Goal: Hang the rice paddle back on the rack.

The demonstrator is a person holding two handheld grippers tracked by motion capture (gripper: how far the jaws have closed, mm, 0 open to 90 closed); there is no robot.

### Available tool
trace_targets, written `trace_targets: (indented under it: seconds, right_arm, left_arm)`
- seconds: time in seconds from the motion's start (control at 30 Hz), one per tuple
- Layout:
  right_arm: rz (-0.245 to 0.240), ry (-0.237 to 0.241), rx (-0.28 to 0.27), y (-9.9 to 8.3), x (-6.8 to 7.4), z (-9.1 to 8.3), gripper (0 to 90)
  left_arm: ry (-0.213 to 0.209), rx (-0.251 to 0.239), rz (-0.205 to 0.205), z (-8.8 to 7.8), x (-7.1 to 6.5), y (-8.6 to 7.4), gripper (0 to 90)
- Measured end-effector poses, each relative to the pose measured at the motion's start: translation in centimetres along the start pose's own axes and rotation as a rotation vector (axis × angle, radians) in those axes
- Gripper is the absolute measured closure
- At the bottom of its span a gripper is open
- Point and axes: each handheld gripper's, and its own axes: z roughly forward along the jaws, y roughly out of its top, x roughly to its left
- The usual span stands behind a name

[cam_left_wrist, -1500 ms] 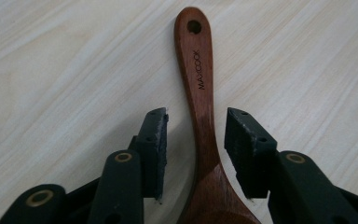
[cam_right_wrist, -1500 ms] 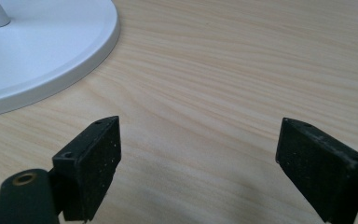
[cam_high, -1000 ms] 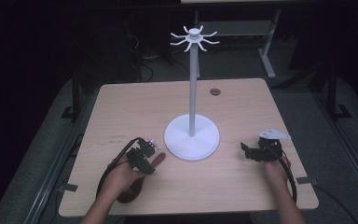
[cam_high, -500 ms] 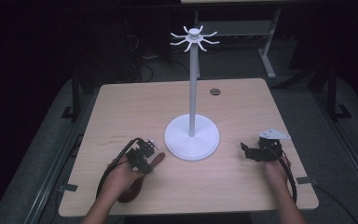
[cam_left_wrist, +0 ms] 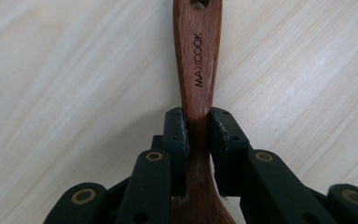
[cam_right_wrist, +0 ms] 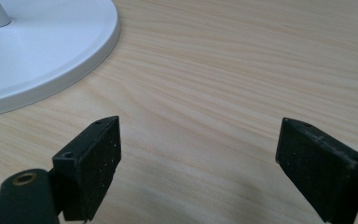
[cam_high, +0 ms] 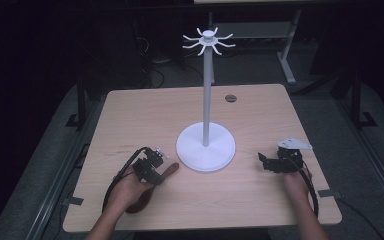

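The left gripper [cam_left_wrist: 196, 123] is clamped on the handle of a wooden spoon [cam_left_wrist: 196, 70], its jaws having just been closing with that handle between them, and both pads now press against the narrow neck of the wood. The spoon [cam_high: 167, 170] lies flat on the tabletop near the front left corner, just left of the round base of the white stand [cam_high: 206, 147], with its handle end close to the rim of that base. Its long axis runs straight ahead of the left gripper [cam_high: 152, 161], in line with the jaws, so the free end with its hanging hole points away from the hand and toward the stand. The hooks at the top of the stand [cam_high: 208, 40] are high above the table, so I judge that the coming move turns on lifting the spoon and bringing that hole up to a hook. The left hand [cam_high: 125, 192] is plainly the nearer one. The right gripper [cam_right_wrist: 198, 158] rests by the front right edge [cam_high: 275, 162], jaws wide apart with only bare table between them. Along the handle the word MAXCOOK can be read.
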Motion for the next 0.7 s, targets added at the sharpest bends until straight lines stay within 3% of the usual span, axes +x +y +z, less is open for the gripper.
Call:
trace_targets:
  seconds: [0.17, 0.2, 0.27, 0.37, 0.53, 0.7]
  right_arm:
    - [-0.003, -0.001, 0.001, 0.0, 0.0, 0.0, 13.5]
    - [-0.003, -0.001, 0.0, 0.0, 0.0, 0.0, 13.5]
    - [-0.003, -0.001, 0.001, 0.0, 0.0, 0.0, 13.5]
    - [-0.003, -0.002, 0.001, 0.0, 0.1, 0.0, 13.5]
    - [-0.001, -0.001, 0.0, 0.0, 0.0, 0.0, 13.5]
    - [-0.007, -0.003, -0.001, 0.0, 0.1, 0.0, 13.5]
  left_arm:
    - [-0.042, -0.119, 0.001, -1.4, 0.6, -0.8, 77.0]
    - [-0.061, -0.162, -0.013, -1.7, 0.8, -1.1, 77.0]
    - [-0.076, -0.195, 0.001, -2.1, 1.0, -1.5, 77.0]
    - [-0.096, -0.295, 0.012, -2.8, 1.4, -2.2, 77.0]
    - [-0.158, -0.483, -0.005, -4.0, 2.0, -3.3, 77.1]
    - [-0.205, -0.636, 0.024, -4.9, 2.7, -4.1, 77.0]
